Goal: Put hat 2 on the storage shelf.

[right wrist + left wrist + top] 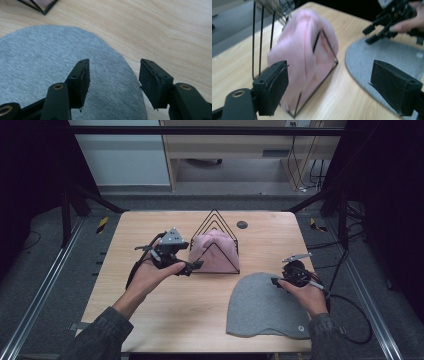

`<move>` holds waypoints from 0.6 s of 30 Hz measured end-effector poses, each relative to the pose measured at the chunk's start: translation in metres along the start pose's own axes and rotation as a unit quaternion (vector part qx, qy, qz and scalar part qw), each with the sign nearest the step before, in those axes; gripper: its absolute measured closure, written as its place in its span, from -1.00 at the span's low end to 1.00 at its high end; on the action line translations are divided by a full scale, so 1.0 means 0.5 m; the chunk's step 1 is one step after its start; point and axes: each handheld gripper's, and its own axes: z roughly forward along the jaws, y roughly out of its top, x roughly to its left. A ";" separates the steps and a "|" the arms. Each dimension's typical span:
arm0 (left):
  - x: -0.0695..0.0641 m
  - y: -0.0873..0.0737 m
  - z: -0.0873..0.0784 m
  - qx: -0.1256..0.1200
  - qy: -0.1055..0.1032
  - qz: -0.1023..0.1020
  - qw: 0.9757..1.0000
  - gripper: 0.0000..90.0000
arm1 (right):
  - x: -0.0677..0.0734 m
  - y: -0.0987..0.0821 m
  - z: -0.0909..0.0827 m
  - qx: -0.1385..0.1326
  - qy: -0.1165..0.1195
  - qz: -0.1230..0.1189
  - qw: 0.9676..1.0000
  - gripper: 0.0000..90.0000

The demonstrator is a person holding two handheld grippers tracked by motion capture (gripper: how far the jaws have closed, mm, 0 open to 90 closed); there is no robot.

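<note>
1. Markings: no brand, label or writing can be read. The grey hat (265,305) carries a small round button near its brim, at the near right corner of the table (165,315); any text on it is too small to read.
2. Grey hat: it lies flat by the near edge of the table, right of centre. Its long axis runs from the near edge toward the far edge, with the rounded crown pointing to the far edge and the straight brim along the near edge.
3. Pink hat (214,252): it sits bunched inside the black wire rack (216,225) at the middle of the table, toward the far edge.
4. Left gripper (196,266): jaws spread wide and holding nothing, just beside the near left side of the wire rack.
5. Right gripper (275,282): jaws partly open and holding nothing, over the right edge of the grey hat near its crown.
</note>
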 end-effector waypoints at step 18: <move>-0.033 -0.079 -0.016 0.026 -0.004 0.003 1.000 -0.71 | -0.003 -0.016 0.016 0.024 -0.003 -0.008 1.000 0.24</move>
